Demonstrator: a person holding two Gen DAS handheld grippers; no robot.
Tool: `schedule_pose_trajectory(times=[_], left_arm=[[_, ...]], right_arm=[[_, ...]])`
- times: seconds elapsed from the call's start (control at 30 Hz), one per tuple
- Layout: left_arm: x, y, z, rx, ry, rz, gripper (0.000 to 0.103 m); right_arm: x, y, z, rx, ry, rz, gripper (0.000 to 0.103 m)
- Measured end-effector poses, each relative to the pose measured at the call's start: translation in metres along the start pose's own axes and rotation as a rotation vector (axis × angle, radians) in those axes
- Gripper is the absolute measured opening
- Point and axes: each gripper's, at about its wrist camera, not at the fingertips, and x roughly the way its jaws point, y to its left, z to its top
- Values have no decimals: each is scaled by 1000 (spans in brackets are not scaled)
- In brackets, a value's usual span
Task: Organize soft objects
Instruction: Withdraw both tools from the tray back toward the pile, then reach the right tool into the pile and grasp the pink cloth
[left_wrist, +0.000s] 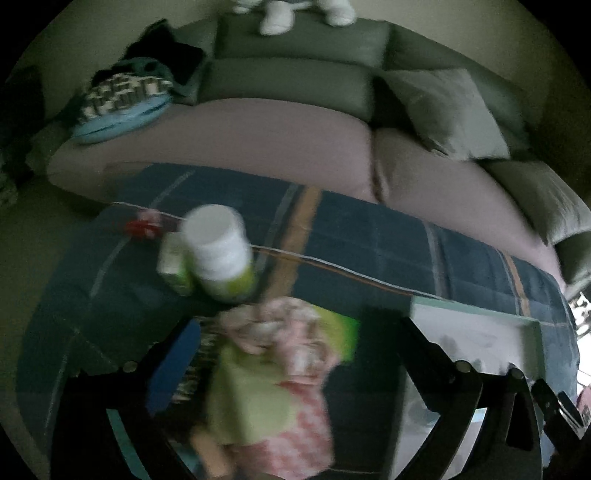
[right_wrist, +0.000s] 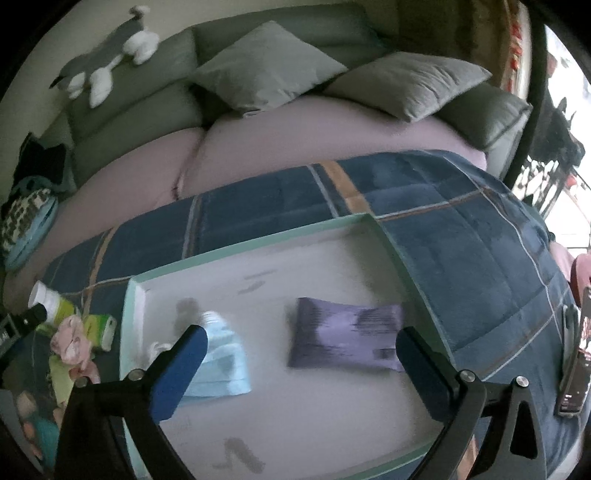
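Right wrist view: the right gripper (right_wrist: 299, 354) hangs over a shallow white tray with a mint-green rim (right_wrist: 258, 240), which lies on a dark blue plaid quilt (right_wrist: 461, 240). Its blue-padded fingers (right_wrist: 181, 365) stand wide apart with nothing between the pads. On the tray floor, a purple rectangular soft pouch (right_wrist: 347, 334) lies near the centre, close to the finger at 3 o'clock. A light blue pleated face mask (right_wrist: 225, 365) lies at 9 o'clock of the pouch, well apart from it and partly behind the finger on that side. Off the tray at 9 o'clock, on the quilt, sit a white-capped bottle with a green label (right_wrist: 48, 299) and a crumpled pink and yellow-green cloth (right_wrist: 72, 343). A dark phone (right_wrist: 574, 362) lies on the quilt at the 3 o'clock edge. Behind the quilt stands a pink-seated sofa (right_wrist: 258, 144) with grey square cushions (right_wrist: 266, 66); a grey and white plush toy (right_wrist: 107, 62) lies on the backrest at 11 o'clock.

Left wrist view, blurred: the left gripper (left_wrist: 280, 362) hovers with its dark fingers (left_wrist: 424, 354) spread wide. The pink and yellow-green cloth lies below and between them; contact cannot be told. The bottle stands at 12 o'clock of the cloth, beside a small green and white box (left_wrist: 173, 266). The tray's corner (left_wrist: 480, 321) shows at 3 o'clock.
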Motion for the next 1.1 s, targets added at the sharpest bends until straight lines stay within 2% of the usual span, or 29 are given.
schedule_pose_trajectory(times=[0.33, 0.5, 0.6, 0.73, 1.1], left_arm=[[-30, 95, 2, -194, -72, 157, 103], [-43, 129, -2, -266, -104, 216, 103], [-46, 141, -5, -301, -116, 205, 103], [-39, 147, -7, -324, -90, 164, 103], [-3, 125, -4, -274, 20, 47, 103]], right_arm=[[-5, 54, -7, -89, -33, 131, 103], [-11, 85, -13, -157, -66, 178, 103], [-13, 103, -18, -186, -68, 200, 103], [-8, 128, -25, -217, -47, 269, 103], [16, 175, -30, -291, -15, 344, 103]])
